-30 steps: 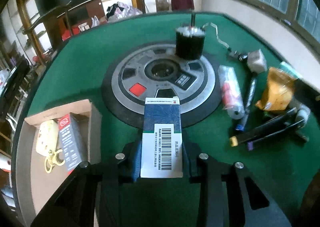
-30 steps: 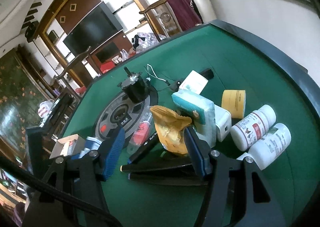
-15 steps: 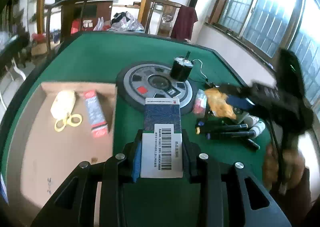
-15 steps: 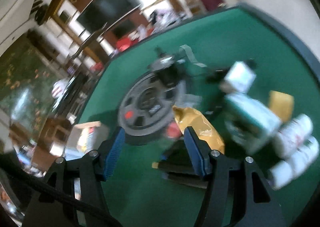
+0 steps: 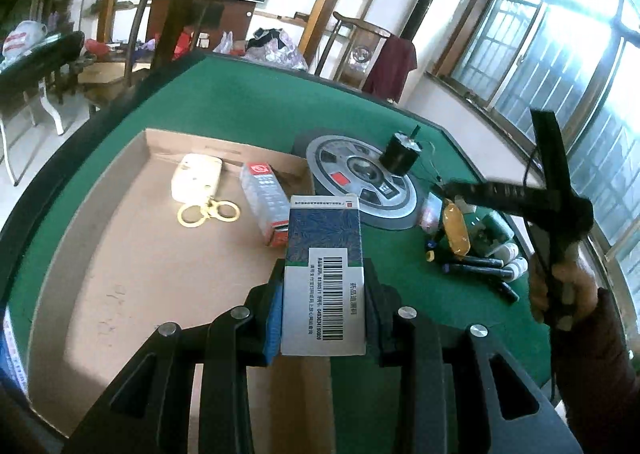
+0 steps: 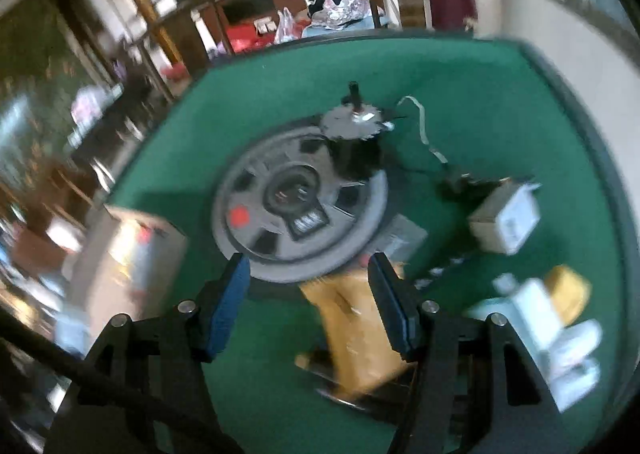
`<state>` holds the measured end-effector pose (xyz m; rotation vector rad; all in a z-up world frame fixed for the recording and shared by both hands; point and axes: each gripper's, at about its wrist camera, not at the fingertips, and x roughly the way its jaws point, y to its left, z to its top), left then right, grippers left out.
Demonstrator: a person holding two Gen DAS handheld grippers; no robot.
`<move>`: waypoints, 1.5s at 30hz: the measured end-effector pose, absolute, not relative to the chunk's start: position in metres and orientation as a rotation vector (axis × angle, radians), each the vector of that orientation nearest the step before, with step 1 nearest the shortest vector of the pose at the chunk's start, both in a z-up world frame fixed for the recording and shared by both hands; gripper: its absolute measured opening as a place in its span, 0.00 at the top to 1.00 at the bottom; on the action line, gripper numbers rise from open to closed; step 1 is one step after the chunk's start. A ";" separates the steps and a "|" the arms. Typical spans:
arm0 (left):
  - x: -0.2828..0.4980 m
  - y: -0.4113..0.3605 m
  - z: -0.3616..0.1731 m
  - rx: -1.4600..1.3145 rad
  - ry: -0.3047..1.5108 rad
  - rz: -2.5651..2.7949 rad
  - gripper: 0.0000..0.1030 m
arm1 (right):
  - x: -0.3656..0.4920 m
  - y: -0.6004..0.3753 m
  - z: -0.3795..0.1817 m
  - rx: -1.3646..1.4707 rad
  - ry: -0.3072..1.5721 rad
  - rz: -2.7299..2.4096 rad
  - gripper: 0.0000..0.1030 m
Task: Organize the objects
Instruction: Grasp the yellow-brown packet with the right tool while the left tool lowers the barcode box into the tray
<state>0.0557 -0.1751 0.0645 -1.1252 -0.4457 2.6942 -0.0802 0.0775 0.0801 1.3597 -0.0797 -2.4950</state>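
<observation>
left gripper clamping blue-and-white barcoded carton | now swinging over shallow cardboard tray at table's left edge | drop-off nearing | right gripper apart, empty

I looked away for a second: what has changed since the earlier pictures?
The left gripper has carried the blue-and-white box from over the grey disc to above the cardboard tray. Its grip is unchanged; the right gripper remains open and empty.

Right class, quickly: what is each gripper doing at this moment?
Left gripper: shut on the blue and white box.
Right gripper: open, holding nothing; the yellow packet lies below it.
</observation>
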 end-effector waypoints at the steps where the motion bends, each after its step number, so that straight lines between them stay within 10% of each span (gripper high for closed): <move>1: 0.057 -0.179 0.064 -1.124 -0.457 2.690 0.72 | -0.077 0.077 0.078 1.375 -0.040 -2.503 0.42; 22: 0.075 -0.219 0.063 -1.162 -0.521 2.753 0.72 | -0.059 0.103 0.056 1.419 -0.328 -2.453 0.60; 45: -0.045 -0.299 0.014 -1.536 -0.314 2.815 0.72 | -0.038 -0.157 0.039 1.386 -0.122 -2.056 0.59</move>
